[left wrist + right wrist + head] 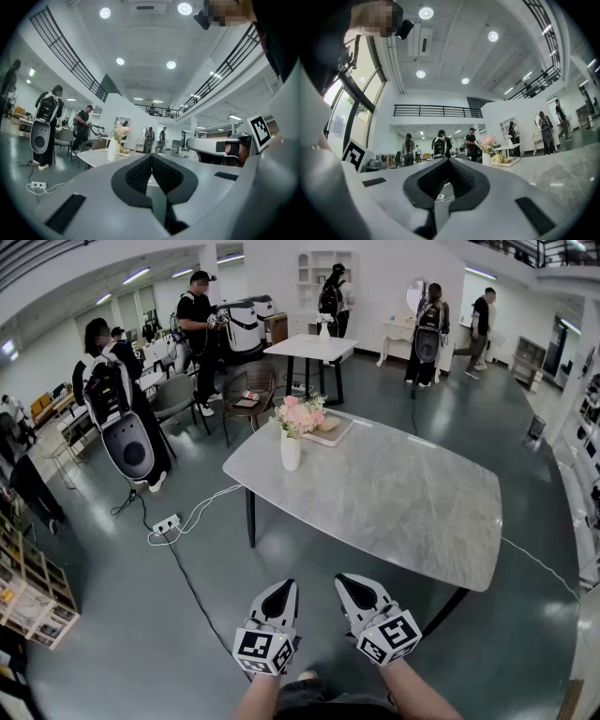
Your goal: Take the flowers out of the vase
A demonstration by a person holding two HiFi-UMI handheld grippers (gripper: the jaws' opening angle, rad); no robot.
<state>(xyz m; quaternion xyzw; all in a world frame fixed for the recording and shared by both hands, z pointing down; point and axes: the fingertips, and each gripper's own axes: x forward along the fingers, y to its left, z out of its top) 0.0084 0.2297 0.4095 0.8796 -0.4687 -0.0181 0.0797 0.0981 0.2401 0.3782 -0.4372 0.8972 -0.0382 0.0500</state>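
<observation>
**Flowers untouched, both tongs shut and empty**

We're at the near edge of the marble table [394, 502], and nothing is done yet. The pink flowers [300, 415] stand upright in the white vase [291, 452] at the far corner of the top, about twelve o'clock from the two tools. A tray [336, 432] lies just beside the vase, at its two o'clock. The left gripper [284, 589] and right gripper [349, 583] hang side by side, level, off the table's near edge at six o'clock. Each has its jaws pressed together on nothing, and both are well apart from the vase. By my reckoning the whole job is left: close the gap, open a pair of jaws, take the stems, lift them clear.
</observation>
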